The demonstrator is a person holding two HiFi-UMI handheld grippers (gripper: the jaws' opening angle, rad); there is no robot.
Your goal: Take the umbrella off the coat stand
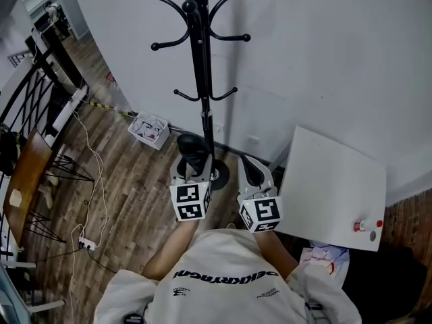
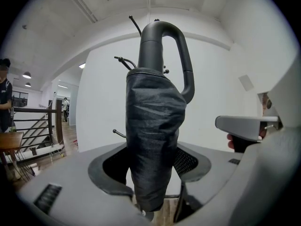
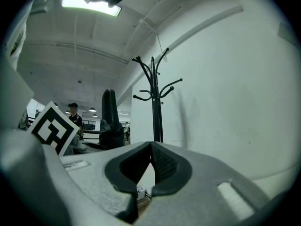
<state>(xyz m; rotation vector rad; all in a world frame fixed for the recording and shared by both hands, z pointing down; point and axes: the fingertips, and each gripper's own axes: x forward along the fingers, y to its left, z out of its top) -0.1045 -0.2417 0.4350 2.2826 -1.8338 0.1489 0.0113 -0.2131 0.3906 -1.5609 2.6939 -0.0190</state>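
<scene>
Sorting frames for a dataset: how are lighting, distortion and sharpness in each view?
Head view: even light, coat stand sharp, fisheye curves the floor. Left gripper view: dark rounded corners, umbrella close, black, its folds readable. Right gripper view: ceiling lamp blown out, soft stand shadow on the wall.
</scene>
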